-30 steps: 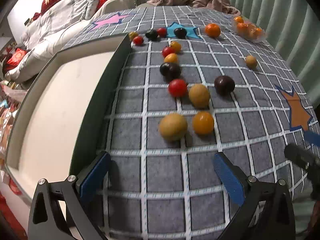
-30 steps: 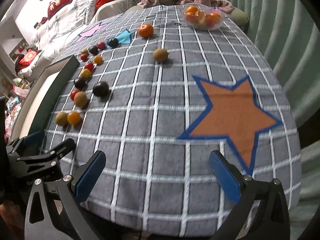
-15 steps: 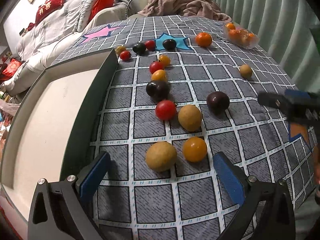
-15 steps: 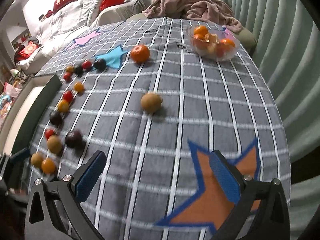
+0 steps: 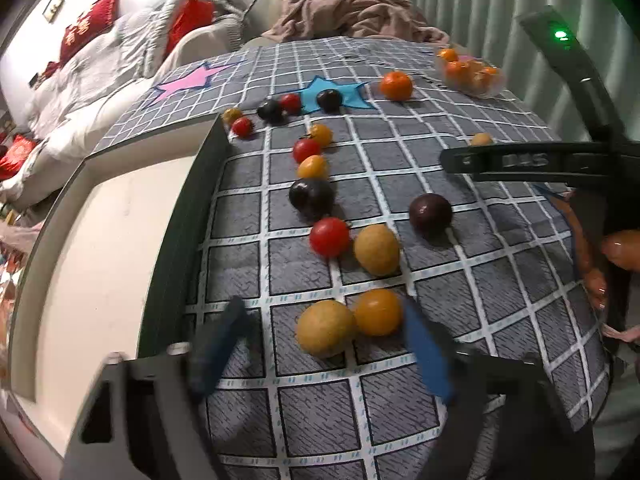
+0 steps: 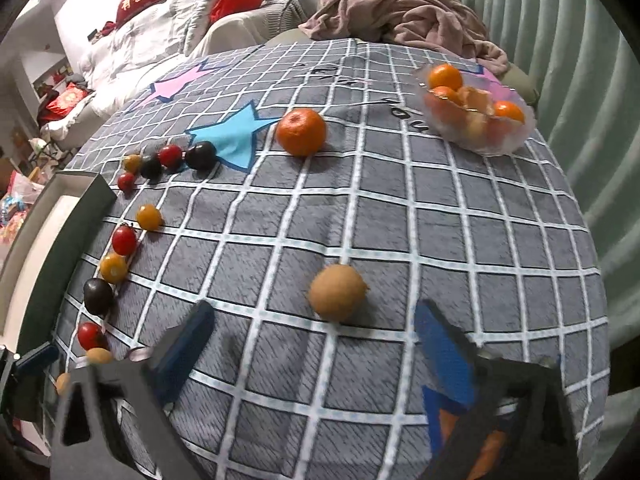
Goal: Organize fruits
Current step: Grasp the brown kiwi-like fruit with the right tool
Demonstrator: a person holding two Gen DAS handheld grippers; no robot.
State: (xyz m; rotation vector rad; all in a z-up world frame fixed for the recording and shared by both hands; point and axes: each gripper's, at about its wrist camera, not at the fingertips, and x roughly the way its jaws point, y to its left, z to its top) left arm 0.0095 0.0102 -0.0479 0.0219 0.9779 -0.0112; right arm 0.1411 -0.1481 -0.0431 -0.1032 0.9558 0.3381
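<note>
Reaching step: both jaws were closing, gripping nothing yet. Left gripper (image 5: 320, 344) flanked two yellow fruits (image 5: 325, 333); right gripper (image 6: 316, 344) faced a brown fruit (image 6: 337, 297). Next, probably advance and clamp.

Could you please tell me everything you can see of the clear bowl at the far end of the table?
The bowl is shallow, of clear, faintly frosted plastic or glass, with a wavy rim. It stands upright on the grey checked tablecloth at the far right, close to the edge by the curtain. It holds several oranges heaped above the rim, one seemingly peeled into segments. Nothing outside touches it; the loose orange lies apart to its left. The left wrist view shows it small and blurred.
</note>
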